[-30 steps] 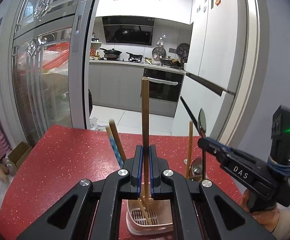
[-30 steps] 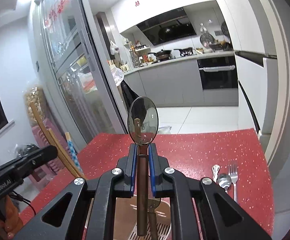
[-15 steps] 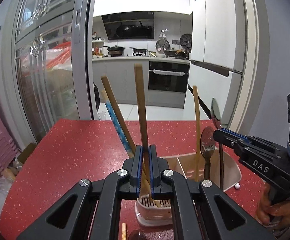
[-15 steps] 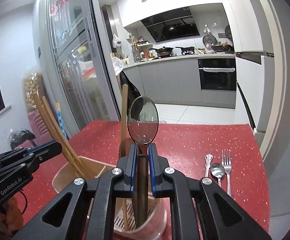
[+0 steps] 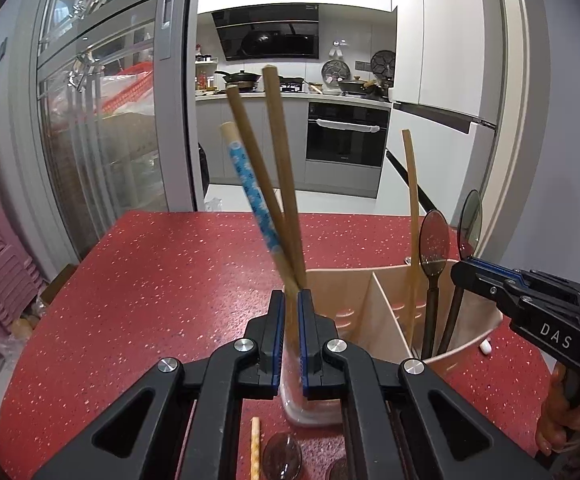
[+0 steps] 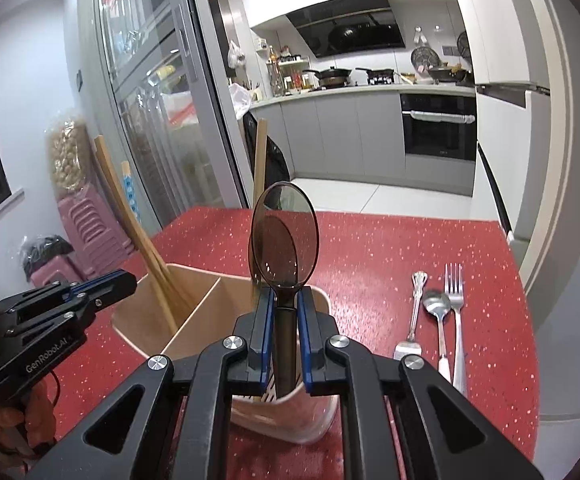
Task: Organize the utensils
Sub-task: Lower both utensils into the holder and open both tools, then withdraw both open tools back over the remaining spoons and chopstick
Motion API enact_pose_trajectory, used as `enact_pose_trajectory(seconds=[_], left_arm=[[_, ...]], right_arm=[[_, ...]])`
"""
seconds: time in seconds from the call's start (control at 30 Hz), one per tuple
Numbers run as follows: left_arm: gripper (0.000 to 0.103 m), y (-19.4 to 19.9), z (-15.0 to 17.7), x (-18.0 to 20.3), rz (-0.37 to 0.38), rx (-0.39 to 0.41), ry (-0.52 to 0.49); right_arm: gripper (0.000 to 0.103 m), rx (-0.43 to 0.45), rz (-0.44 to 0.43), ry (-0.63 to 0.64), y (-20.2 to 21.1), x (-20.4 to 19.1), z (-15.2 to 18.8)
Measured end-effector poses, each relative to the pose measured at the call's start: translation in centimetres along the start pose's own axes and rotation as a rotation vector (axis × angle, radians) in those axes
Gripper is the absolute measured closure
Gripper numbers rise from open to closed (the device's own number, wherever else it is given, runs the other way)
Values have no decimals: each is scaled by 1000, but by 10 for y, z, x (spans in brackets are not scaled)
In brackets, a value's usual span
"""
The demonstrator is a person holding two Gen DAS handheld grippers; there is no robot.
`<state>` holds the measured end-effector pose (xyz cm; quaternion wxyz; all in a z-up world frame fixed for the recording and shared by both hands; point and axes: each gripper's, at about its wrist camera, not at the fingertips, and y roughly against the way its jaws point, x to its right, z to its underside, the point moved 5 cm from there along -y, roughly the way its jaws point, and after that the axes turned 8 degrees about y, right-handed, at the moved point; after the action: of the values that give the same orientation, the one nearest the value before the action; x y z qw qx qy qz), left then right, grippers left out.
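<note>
Both my grippers have dropped closer to the holder since a second ago, and the jaws that were clamped have eased off.

Left wrist view: my left gripper [image 5: 288, 334] sits right at the holder [image 5: 382, 312] rim, jaws slightly parted around a brown chopstick [image 5: 281, 168] that now leans in the near compartment beside another wooden chopstick [image 5: 249, 160] and a blue-patterned one [image 5: 247, 184]. I read it as released, or nearly so. Across the divider stand a thin chopstick [image 5: 410, 216] and two dark spoons [image 5: 434, 240]. The table [image 5: 149, 280] is red and speckled.

Right wrist view: my right gripper [image 6: 283, 334] has its jaws a little wider than the dark translucent spoon [image 6: 283, 232] handle between them; the handle already reaches down into the holder's right compartment, so I judge no real grip remains. A metal spoon [image 6: 436, 304], fork [image 6: 454, 300] and a third metal utensil [image 6: 414, 312] lie flat on the table, just beside one another.

Those will be stiff, smooth and slippery, and lie low; I'd pinch one mid-handle, across its narrow width. The chopsticks are light and roll easily.
</note>
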<state>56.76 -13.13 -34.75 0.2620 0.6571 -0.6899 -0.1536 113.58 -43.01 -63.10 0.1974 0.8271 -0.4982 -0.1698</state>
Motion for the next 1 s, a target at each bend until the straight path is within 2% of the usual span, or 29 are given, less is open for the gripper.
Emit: enact_pose_trajectory(seconds=[0.07,0.1,0.13,0.2,0.23,0.37,0.5,0.73,0.77,0.8,0.83,0.9,0.97,1.0], left_arm=[[73,4,4,-1,-9,-2,1],[73,7,6,-2,-12,-6,4],[73,9,8,-4,-15,-9,6],[73,14,13,-6,-24,-12,8],[73,16,14,-7,-32,-11,9],[73,26,22,-16,-37,-25,29],[73,38,31,-24,-38,-25,44],[72,57,54,-45,-29,-45,83],[68,58,58,-48,-28,-48,91],[16,60,63,-53,-31,-54,102],[0,61,66,-56,-38,-63,108],[0,53,80,-65,-43,-81,120],[0,40,92,-70,-52,-111,108],[0,34,97,-72,-58,-126,98]], right_arm=[[89,-21,-7,-11,0,1,2],[84,-25,-11,-17,1,1,2],[72,-29,-12,-25,3,1,1],[59,-18,-24,-29,9,0,-1],[56,-15,-16,-26,11,-2,-1],[55,-7,-13,-23,27,-10,-4],[46,-8,-17,-42,43,-19,1],[43,-94,-36,-148,55,-29,34],[43,-111,-39,-166,55,-30,40],[42,-126,-41,-178,55,-31,44],[41,-151,-41,-190,54,-34,52],[40,-176,-40,-201,54,-37,61],[34,-205,-38,-210,52,-42,72],[27,-222,-39,-216,51,-44,77]])
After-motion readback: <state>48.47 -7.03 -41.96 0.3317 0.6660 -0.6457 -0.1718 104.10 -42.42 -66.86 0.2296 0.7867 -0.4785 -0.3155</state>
